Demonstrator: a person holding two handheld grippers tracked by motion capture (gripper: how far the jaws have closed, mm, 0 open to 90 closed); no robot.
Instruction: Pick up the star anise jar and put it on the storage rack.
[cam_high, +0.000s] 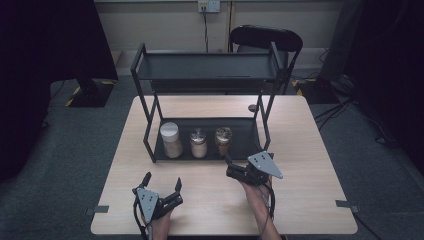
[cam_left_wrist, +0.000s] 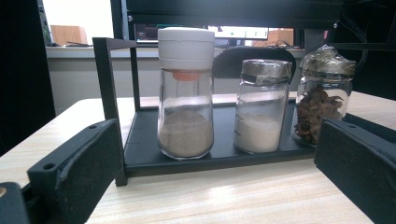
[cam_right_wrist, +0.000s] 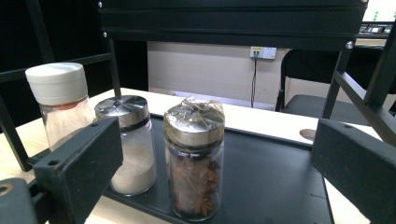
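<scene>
Both claws spread: right claw (cam_high: 231, 163) faces the star-anise jar (cam_right_wrist: 194, 158) at the rack's (cam_high: 240, 146) lower shelf right; left claw (cam_high: 161, 184) waits on the bench (cam_high: 310, 165). Crowding could topple the neighbouring powder jar (cam_right_wrist: 126, 142).

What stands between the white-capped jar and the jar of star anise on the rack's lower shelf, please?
One jar: the metal-lidded jar of white powder stands between the white-capped jar and the star anise jar, clearest in the left gripper view.
</scene>
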